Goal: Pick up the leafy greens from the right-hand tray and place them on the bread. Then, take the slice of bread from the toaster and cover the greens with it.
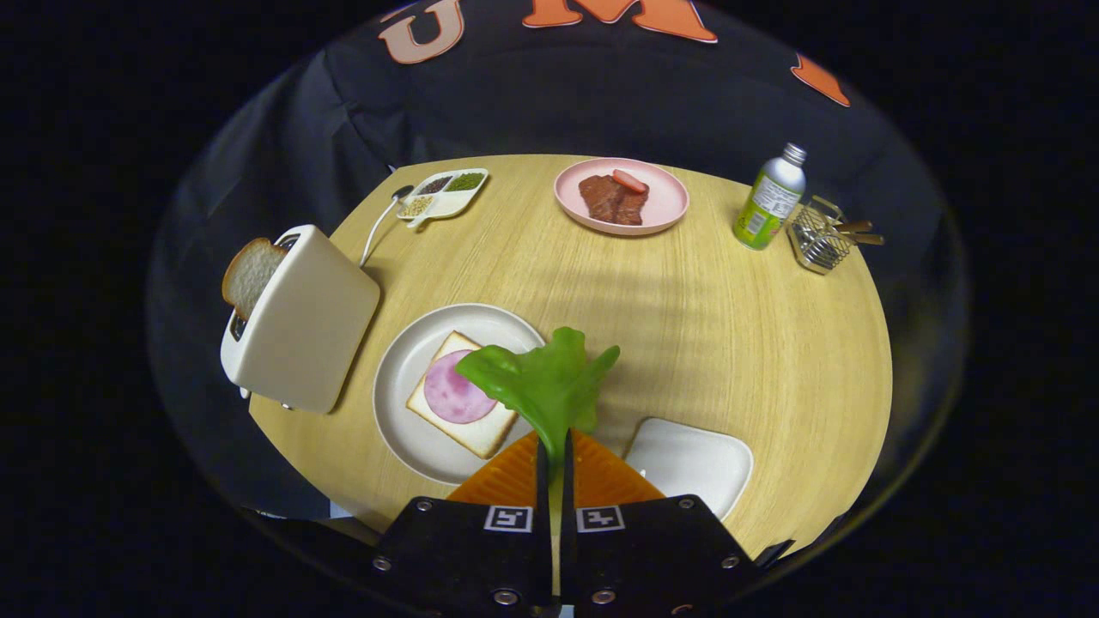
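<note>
Leafy greens [545, 382] pinched by the stem between the gripper [555, 459] fingers, which are nearly closed on it; leaf hangs above the table [730, 326], its left lobe over the edge of the bread [459, 396] with a ham slice [455, 393] on the plate [412, 360]; right-hand tray [695, 459] sits bare beside the fingers. To do this well: shift left until the leaf centres over the ham, lower close, then release so it lies flat; toaster [300, 322] slice [249, 275] waits.
</note>
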